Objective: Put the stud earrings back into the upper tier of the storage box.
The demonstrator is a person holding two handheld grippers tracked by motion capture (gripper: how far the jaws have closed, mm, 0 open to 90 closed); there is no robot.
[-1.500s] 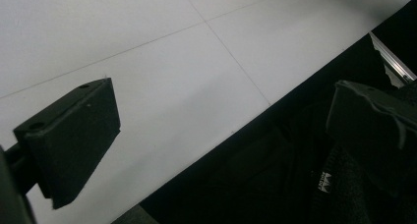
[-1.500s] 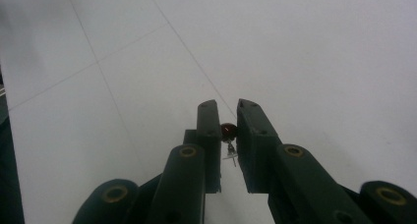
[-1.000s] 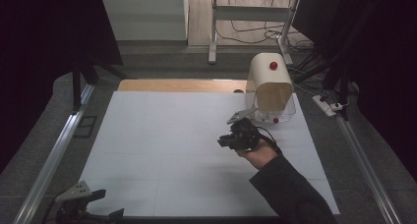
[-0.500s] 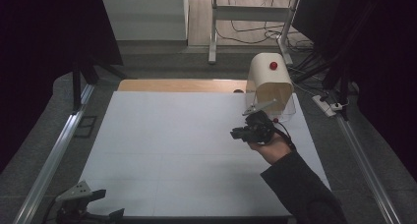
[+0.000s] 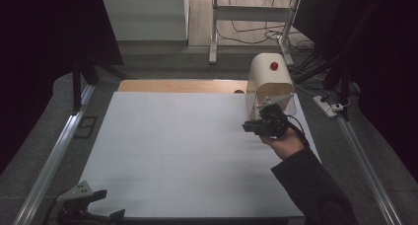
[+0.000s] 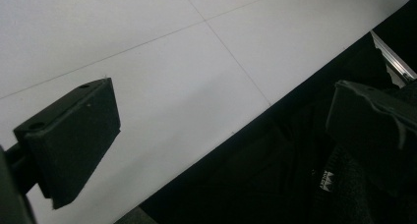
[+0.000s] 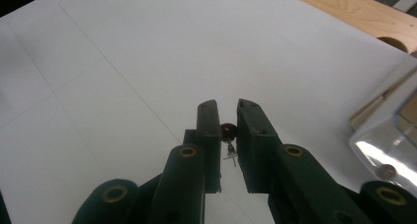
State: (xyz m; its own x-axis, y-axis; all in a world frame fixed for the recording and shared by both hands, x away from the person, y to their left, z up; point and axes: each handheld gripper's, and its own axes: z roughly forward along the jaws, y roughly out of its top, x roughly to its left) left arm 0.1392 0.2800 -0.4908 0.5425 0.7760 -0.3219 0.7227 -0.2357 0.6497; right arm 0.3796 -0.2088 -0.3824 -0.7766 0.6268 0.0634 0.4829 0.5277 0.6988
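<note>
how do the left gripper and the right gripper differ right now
The left gripper sits at the near left corner of the white table; the right gripper is held in a hand beside the cream box. The left gripper's jaws stand wide apart with nothing between them; the right gripper's jaws are nearly closed on a small dark red bead. Both have dark jaws.

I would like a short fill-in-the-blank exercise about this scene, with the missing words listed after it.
1. The right gripper pinches a small dark red ____ between its jaws.
2. The left gripper sits near the table's front ____ corner in the high view, its jaws wide apart.
3. The cream box with a rounded top has a ____ knob on it.
4. The table is covered by a ____ sheet.

Missing words: bead; left; red; white
</note>
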